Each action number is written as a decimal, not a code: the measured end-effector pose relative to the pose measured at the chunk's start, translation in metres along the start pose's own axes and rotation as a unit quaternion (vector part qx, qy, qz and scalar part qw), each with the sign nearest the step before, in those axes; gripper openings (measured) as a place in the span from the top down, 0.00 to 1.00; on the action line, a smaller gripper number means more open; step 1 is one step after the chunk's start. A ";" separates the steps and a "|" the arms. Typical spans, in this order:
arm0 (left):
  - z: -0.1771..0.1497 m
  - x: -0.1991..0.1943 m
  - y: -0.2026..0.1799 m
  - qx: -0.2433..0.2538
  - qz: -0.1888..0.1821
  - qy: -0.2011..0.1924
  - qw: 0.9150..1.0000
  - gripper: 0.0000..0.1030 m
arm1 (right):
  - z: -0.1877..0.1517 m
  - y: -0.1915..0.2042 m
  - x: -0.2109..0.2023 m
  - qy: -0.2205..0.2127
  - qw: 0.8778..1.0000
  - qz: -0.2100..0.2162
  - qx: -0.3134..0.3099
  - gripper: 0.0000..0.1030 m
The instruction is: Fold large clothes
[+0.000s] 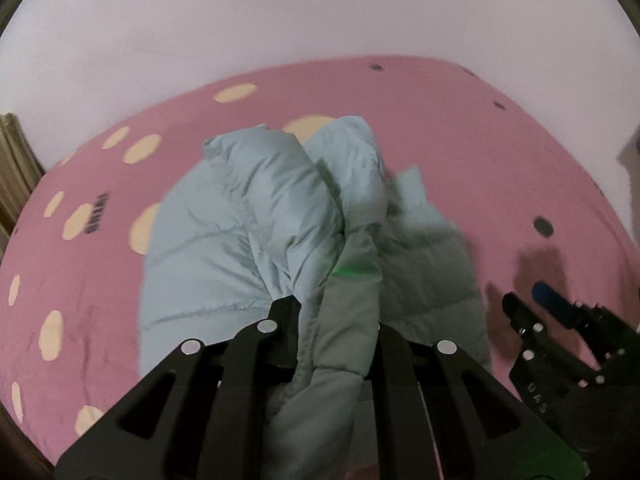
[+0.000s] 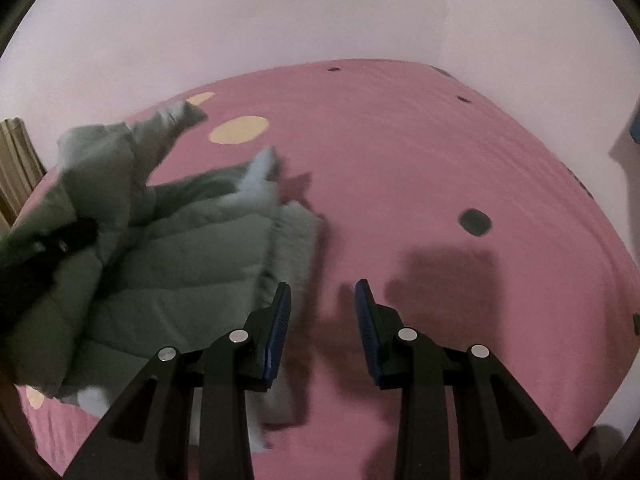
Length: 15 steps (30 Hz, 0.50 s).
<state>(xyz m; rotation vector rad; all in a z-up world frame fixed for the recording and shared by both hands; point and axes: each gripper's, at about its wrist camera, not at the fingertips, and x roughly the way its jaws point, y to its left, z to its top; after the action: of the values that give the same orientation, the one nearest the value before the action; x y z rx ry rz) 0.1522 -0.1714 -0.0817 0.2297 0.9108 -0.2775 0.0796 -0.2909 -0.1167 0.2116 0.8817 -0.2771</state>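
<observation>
A pale blue-green puffer jacket (image 1: 256, 232) lies bunched on a pink bed sheet (image 1: 460, 128). My left gripper (image 1: 336, 320) is shut on a thick fold of the jacket, which runs down between its fingers. In the right wrist view the jacket (image 2: 168, 256) lies heaped at the left, part of it lifted. My right gripper (image 2: 322, 292) is open and empty, just above the sheet (image 2: 400, 160) beside the jacket's right edge. It also shows in the left wrist view (image 1: 532, 300) at the right. The left gripper (image 2: 60, 244) shows dark among the folds.
The sheet carries cream spots (image 1: 236, 92) at the left and dark spots (image 2: 474, 222) at the right. A pale wall (image 1: 320, 8) stands behind the bed. A wooden piece (image 1: 16, 160) stands at the far left. The bed's edge runs along the right.
</observation>
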 end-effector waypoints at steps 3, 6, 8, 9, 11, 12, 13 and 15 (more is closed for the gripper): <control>-0.007 0.018 -0.016 0.010 0.001 0.012 1.000 0.91 | -0.004 -0.014 0.004 0.007 1.000 -0.007 0.009 0.67; -0.015 0.023 -0.037 0.021 0.009 0.010 1.000 0.91 | -0.005 -0.023 0.008 0.013 1.000 -0.011 0.014 0.67; -0.018 0.024 -0.042 0.027 0.017 0.007 0.999 0.91 | -0.005 -0.026 0.010 0.015 1.000 -0.012 0.017 0.67; -0.019 0.023 -0.044 0.028 0.019 0.005 0.999 0.90 | -0.006 -0.027 0.010 0.016 1.000 -0.012 0.018 0.67; -0.019 0.019 -0.047 0.026 0.014 0.001 1.000 0.88 | -0.006 -0.028 0.010 0.017 1.000 -0.013 0.019 0.67; -0.018 0.015 -0.047 0.027 0.012 -0.001 1.000 0.85 | -0.005 -0.030 0.010 0.016 1.000 -0.013 0.020 0.67; -0.018 0.010 -0.047 0.027 0.010 -0.003 1.000 0.84 | -0.004 -0.031 0.008 0.015 1.000 -0.015 0.021 0.67; -0.017 -0.002 -0.048 0.026 -0.002 -0.010 1.000 0.69 | -0.004 -0.028 0.004 0.013 1.000 -0.017 0.021 0.67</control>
<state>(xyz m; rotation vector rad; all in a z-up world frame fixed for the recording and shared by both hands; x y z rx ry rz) 0.1226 -0.2111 -0.0944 0.2723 0.8860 -0.3073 0.0701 -0.3165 -0.1245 0.2397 0.9055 -0.3259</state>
